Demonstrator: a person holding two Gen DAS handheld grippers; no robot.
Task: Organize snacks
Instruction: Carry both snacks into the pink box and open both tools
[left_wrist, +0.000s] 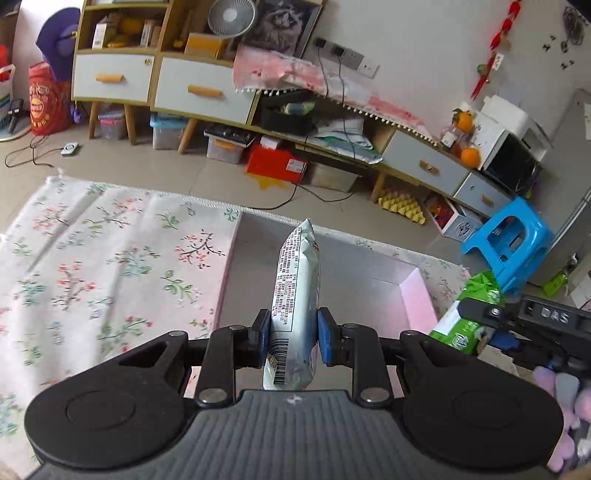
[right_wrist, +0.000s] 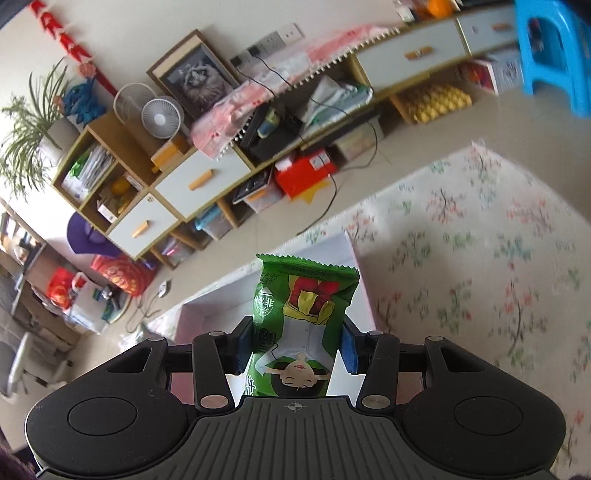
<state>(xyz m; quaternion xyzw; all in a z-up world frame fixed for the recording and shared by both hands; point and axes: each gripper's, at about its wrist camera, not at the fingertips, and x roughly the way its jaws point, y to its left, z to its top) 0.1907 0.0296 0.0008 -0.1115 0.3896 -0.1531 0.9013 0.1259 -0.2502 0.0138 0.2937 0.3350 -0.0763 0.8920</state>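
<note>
White snack packet (left_wrist: 294, 295) is clamped upright in your left gripper (left_wrist: 293, 338), above the pink box (left_wrist: 417, 295). Your right gripper (right_wrist: 297, 345) grips the green snack packet (right_wrist: 301, 325).

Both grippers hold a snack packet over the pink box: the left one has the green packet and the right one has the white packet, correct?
The packets are swapped. The left gripper holds the white packet, per the left wrist view; the right gripper holds the green packet. Both are over the pink box.

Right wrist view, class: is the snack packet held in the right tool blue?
No: the right tool grips a green snack packet printed with a cartoon figure.
</note>
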